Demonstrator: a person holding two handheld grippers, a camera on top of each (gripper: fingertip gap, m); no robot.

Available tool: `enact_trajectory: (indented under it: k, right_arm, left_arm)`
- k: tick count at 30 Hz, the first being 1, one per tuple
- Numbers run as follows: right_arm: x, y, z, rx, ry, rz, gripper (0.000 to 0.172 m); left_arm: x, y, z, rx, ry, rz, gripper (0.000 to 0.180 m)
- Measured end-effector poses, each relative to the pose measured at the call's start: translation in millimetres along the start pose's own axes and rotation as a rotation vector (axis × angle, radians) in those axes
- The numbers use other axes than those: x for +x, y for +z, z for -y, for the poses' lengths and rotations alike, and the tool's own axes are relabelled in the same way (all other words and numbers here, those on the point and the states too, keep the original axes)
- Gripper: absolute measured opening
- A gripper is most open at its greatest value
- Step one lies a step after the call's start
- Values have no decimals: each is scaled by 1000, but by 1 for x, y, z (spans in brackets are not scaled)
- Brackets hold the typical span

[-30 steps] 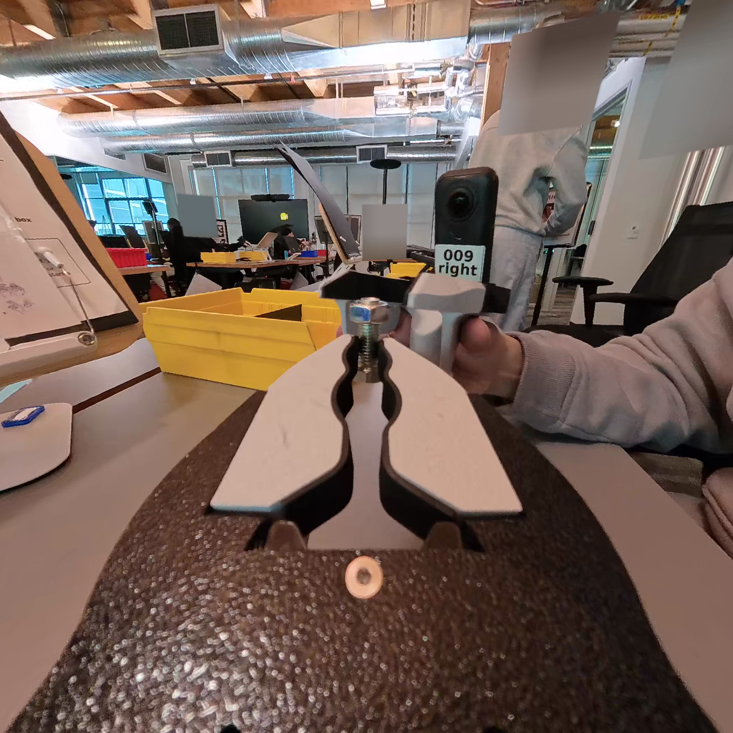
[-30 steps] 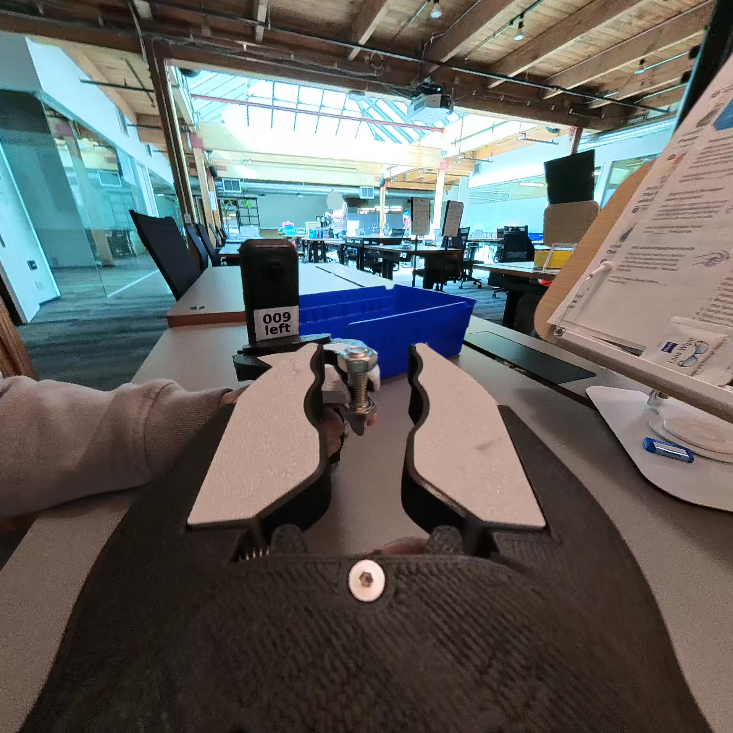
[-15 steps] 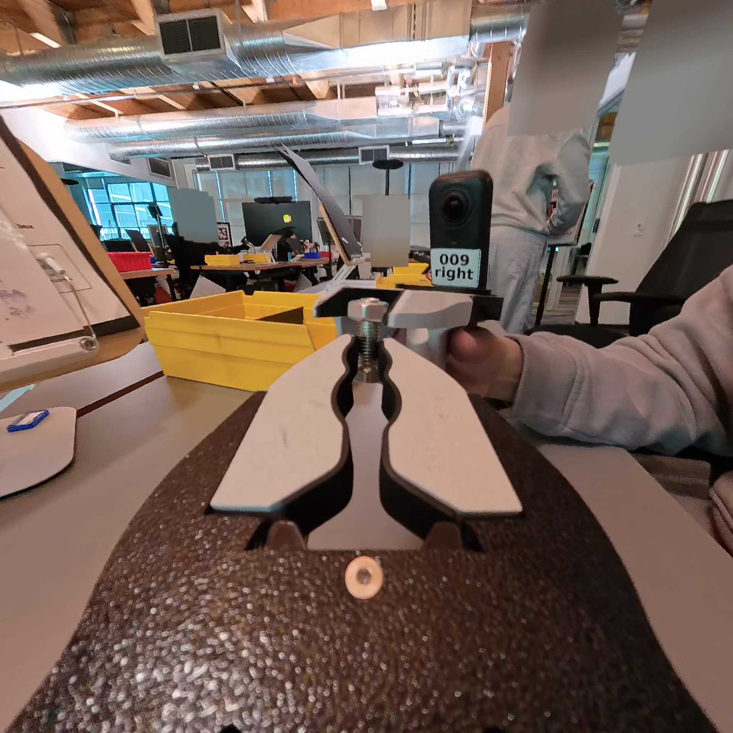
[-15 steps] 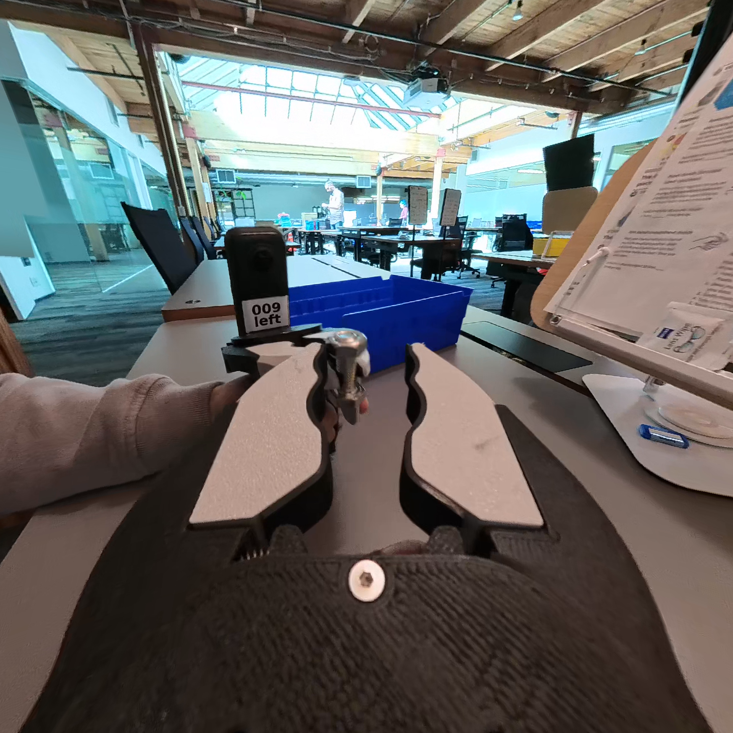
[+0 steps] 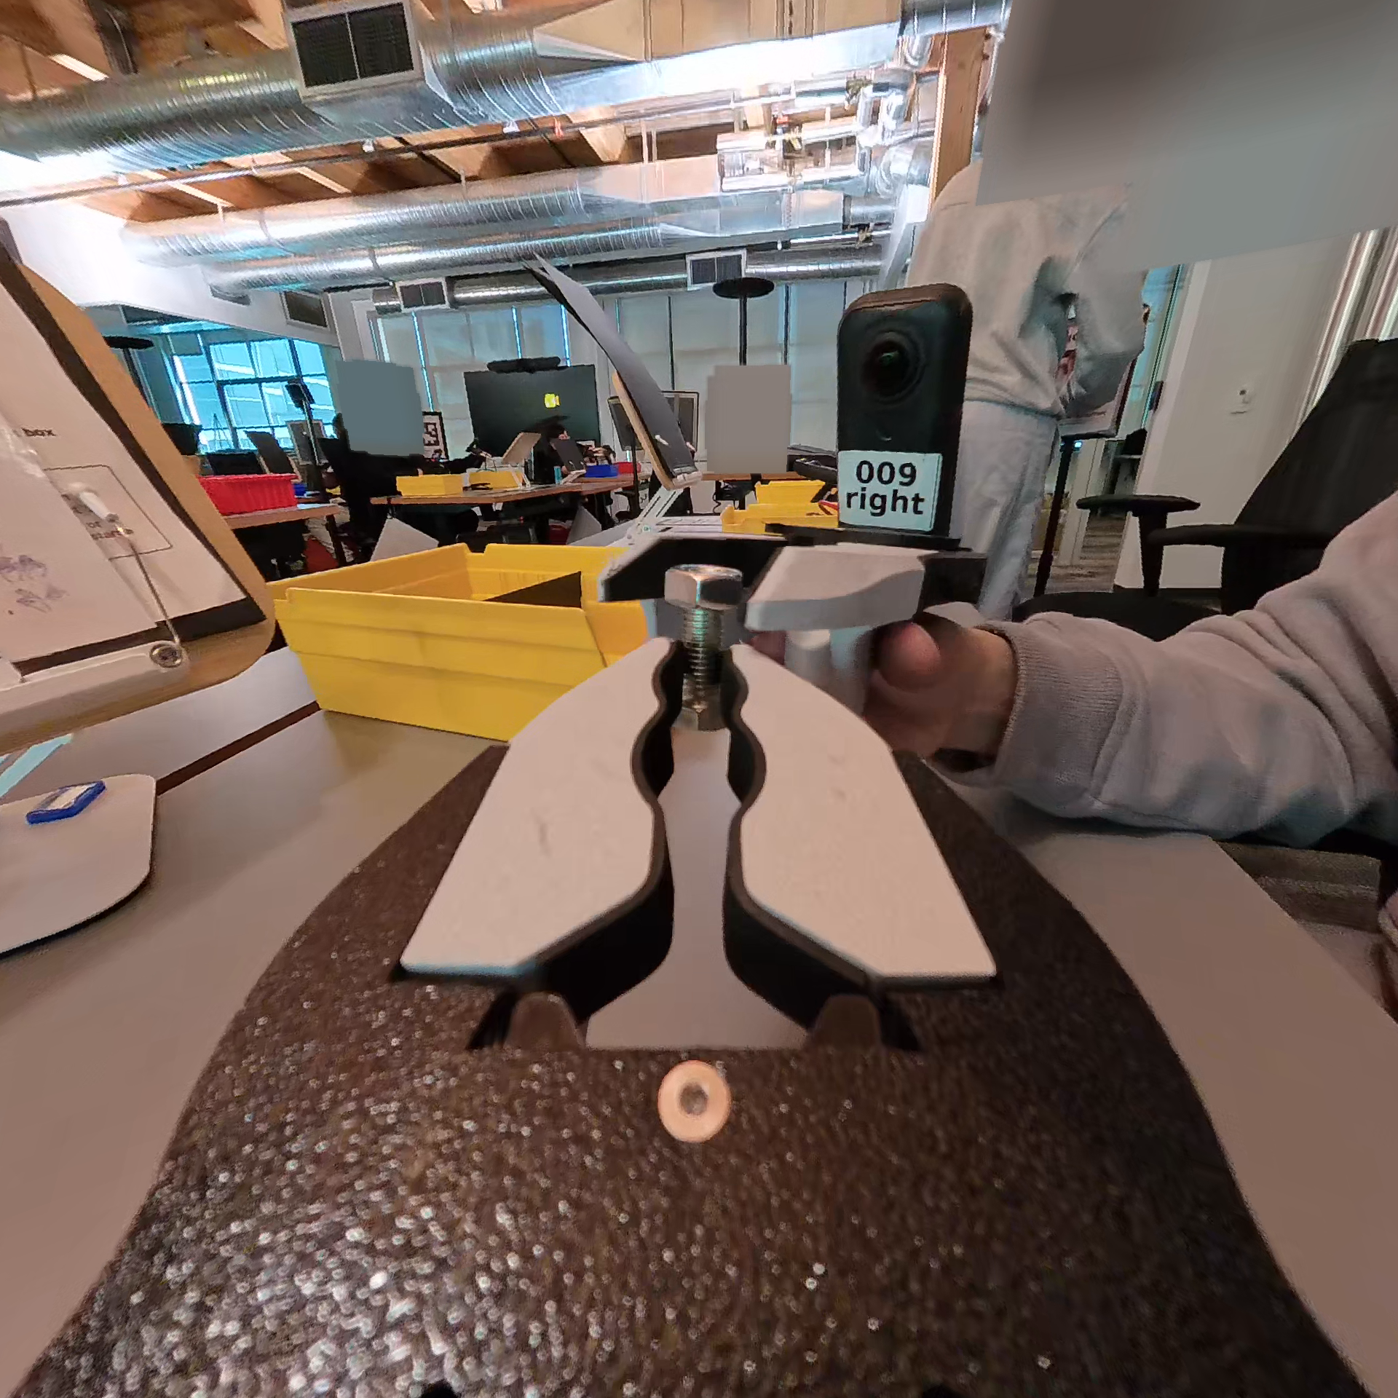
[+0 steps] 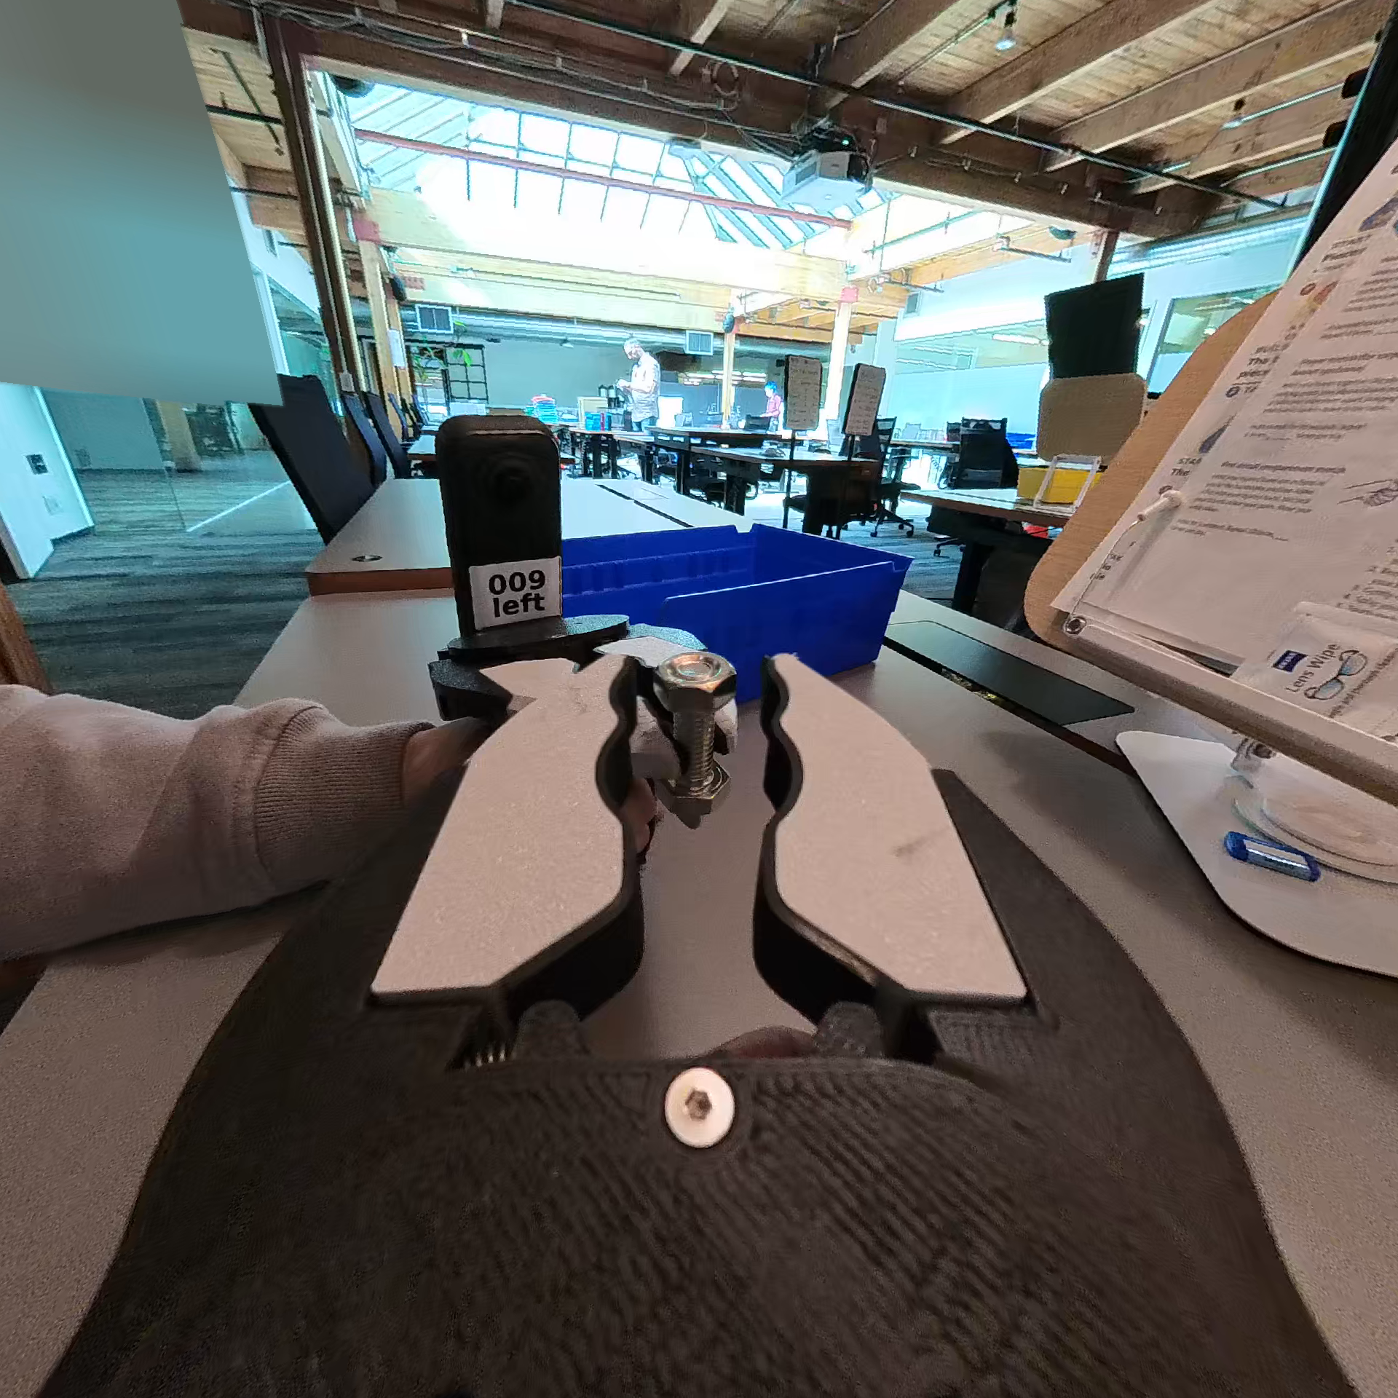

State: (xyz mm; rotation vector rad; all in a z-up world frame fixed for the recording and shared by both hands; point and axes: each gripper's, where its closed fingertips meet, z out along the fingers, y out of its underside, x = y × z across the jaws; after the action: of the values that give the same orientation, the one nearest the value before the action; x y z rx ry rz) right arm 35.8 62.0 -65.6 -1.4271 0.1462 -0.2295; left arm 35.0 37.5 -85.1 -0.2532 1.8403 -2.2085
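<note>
White labels [image 5: 886,488] on camera mounts; left claw [image 5: 700,666] grips bolt [image 5: 702,650].

A white label [image 5: 886,490] with black print sits at the foot of a black camera [image 5: 904,371] in the left wrist view. A like label [image 6: 517,594] sits on the black camera [image 6: 499,492] opposite. Printed sheets [image 6: 1301,469] lean on a wooden stand [image 6: 1097,522], with a white printed sachet [image 6: 1316,673] below them. The wording is not repeated here.

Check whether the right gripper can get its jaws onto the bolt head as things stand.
Probably yes. The bolt stands upright in the left gripper, clamped by its shank, with its head clear above. The right gripper is open around the head, nothing between.
</note>
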Motion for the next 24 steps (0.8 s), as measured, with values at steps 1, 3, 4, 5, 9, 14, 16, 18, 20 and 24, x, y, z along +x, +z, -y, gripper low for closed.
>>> enact_trajectory:
  k: [1, 3, 4, 5, 9, 14, 16, 18, 20, 24]
  right_arm:
    - [0, 0, 0, -1, 4, 3, 27]
    - [2, -1, 0, 5, 6, -2, 25]
    - [1, -1, 0, 6, 10, 3, 24]
    - [1, -1, 0, 4, 14, 8, 22]
    - [6, -4, 2, 9, 5, -13, 29]
    - [29, -14, 7, 45, 59, -112, 27]
    - [33, -18, 9, 53, 104, -102, 33]
    - [24, -17, 10, 54, 116, -32, 38]
    - [15, -12, 10, 61, 98, -5, 38]
    - [3, -3, 3, 22, 50, 10, 38]
  left_arm:
    - [0, 0, 0, 2, -1, -2, 8]
    - [0, 0, 1, 5, -2, 1, 8]
    - [-1, -1, 1, 6, -4, 4, 8]
    - [-2, -1, 1, 7, -4, 6, 8]
    - [-4, -4, 4, 16, 1, 16, 8]
    - [-8, -9, 10, 53, -20, 26, 8]
    - [-8, -9, 8, 43, -12, 30, 8]
    - [-6, -7, 6, 30, -3, 26, 8]
    - [-4, -5, 4, 21, 0, 19, 8]
    - [-4, -3, 2, 13, 1, 20, 8]
